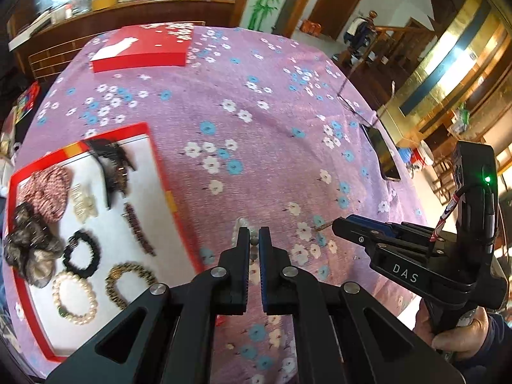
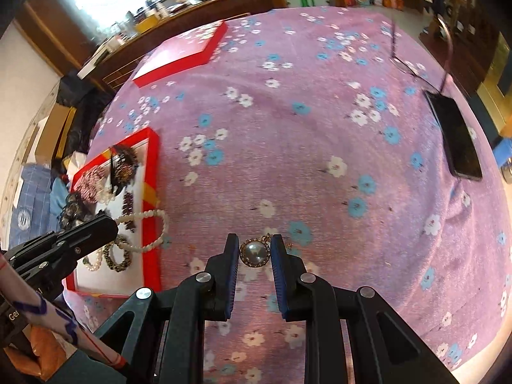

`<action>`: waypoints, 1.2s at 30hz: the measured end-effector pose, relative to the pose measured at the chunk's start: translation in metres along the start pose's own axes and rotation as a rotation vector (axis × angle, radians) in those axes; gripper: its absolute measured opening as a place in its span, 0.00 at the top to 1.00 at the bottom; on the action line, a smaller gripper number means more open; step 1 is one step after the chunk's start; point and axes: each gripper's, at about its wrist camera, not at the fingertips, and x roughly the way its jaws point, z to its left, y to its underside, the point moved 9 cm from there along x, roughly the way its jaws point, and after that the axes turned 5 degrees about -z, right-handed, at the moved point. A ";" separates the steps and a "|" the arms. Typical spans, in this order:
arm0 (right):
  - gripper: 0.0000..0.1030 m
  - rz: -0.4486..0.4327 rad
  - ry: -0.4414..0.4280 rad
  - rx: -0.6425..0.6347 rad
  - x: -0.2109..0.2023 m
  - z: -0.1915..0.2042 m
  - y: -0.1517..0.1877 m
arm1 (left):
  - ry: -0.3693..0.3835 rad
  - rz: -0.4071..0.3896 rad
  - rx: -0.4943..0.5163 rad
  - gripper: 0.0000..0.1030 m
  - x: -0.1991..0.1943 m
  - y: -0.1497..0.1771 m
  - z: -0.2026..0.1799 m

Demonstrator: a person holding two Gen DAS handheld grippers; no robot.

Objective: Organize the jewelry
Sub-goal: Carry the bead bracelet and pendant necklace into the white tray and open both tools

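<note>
My left gripper (image 1: 254,236) is shut on a white pearl necklace (image 2: 161,224). The right wrist view shows the strand looping down from its tip over the edge of the red tray (image 2: 153,166). A few beads (image 1: 242,224) show between its fingers. My right gripper (image 2: 255,239) is shut on a round grey pearl pendant (image 2: 255,252) with a gold, stone-set rim, held just above the purple flowered cloth (image 2: 320,160). In the left wrist view the right gripper (image 1: 334,224) is at the right, a bit of gold chain (image 1: 320,228) at its tip.
The white-lined red tray (image 1: 153,166) on the left holds scrunchies, a black hair claw, clips and several bracelets. A red box lid (image 1: 144,48) lies at the back. A phone (image 1: 382,153) and glasses (image 1: 352,102) lie near the right edge.
</note>
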 end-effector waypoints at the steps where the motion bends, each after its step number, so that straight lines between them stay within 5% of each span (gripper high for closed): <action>1: 0.79 0.001 -0.003 -0.011 0.001 0.005 0.000 | -0.003 -0.004 -0.008 0.95 -0.003 0.001 0.004; 24: 0.79 0.040 -0.141 -0.282 0.028 0.152 0.005 | -0.156 -0.045 -0.303 0.95 -0.070 0.062 0.158; 36: 0.79 0.148 -0.181 -0.302 0.059 0.175 0.032 | -0.129 0.023 -0.299 0.95 -0.057 0.085 0.171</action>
